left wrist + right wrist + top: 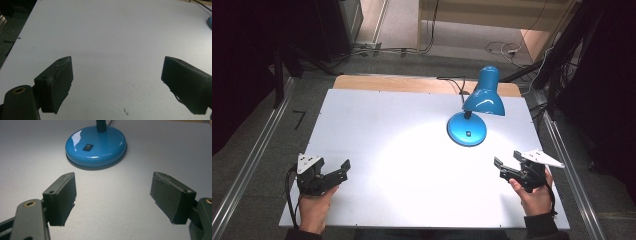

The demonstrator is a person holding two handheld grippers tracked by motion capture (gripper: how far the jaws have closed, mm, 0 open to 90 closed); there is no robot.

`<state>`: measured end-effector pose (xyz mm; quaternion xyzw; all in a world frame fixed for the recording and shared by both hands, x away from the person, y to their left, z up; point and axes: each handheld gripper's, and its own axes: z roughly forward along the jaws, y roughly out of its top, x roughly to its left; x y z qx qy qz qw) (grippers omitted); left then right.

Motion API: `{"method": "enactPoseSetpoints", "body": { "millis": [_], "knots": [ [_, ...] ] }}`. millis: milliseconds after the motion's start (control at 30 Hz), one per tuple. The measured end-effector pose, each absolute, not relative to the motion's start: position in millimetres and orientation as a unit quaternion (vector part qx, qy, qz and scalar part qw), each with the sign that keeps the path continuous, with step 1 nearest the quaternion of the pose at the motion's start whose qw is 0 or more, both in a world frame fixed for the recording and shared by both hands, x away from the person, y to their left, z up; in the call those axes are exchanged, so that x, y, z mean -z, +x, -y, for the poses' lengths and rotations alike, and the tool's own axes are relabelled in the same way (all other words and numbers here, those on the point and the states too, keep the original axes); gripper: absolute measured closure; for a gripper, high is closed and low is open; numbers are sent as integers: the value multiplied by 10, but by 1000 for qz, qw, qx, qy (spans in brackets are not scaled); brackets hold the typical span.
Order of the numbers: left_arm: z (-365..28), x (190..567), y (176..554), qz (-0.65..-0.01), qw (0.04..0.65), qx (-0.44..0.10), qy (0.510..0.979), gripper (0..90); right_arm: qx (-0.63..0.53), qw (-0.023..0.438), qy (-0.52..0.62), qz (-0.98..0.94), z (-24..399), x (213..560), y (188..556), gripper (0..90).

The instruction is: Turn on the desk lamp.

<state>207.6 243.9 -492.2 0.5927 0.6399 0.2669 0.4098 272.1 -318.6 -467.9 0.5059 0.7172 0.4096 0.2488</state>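
Blue desk lamp (474, 107) stands lit on the white worktop (377, 130), far right of centre, throwing its pool of light toward the near side. Right claw (503, 167) sits near right, jaws wide, empty, aimed at the lamp base (96, 146) and its switch (88, 147). Left claw (340, 170) near left, wide open, empty. Nothing gripped yet; approach and any handling of the lamp remain.

Desk lamp (472, 115) glossy blue, black switch (88, 147) on base; table (377, 130) plain white; my grippers' jaws black.
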Motion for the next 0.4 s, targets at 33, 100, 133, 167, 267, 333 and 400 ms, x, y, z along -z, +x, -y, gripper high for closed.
{"method": "enactPoseSetpoints", "body": {
  "millis": [33,100,133,167,267,333,400],
  "knots": [
    [-2440,4918,2070,-640,410,-268,592,109,-409,250,511,-714,3230,4679,2686,196],
    [-2439,4912,2060,-639,410,-270,592,109,-405,254,518,-709,3323,4685,2627,196],
    [-2440,4910,2057,-639,410,-270,592,109,-404,254,523,-706,3370,4690,2600,196],
    [-2444,4912,2057,-639,410,-270,592,109,-402,253,529,-703,3416,4695,2574,196],
    [-2453,4917,2063,-641,409,-271,591,109,-396,248,549,-693,3549,4709,2518,196],
    [-2458,4916,2061,-641,411,-272,589,109,-395,252,560,-684,3630,4711,2477,196],
    [-2459,4916,2059,-641,410,-271,589,109,-391,253,569,-678,3699,4726,2454,191]
  ]
}}
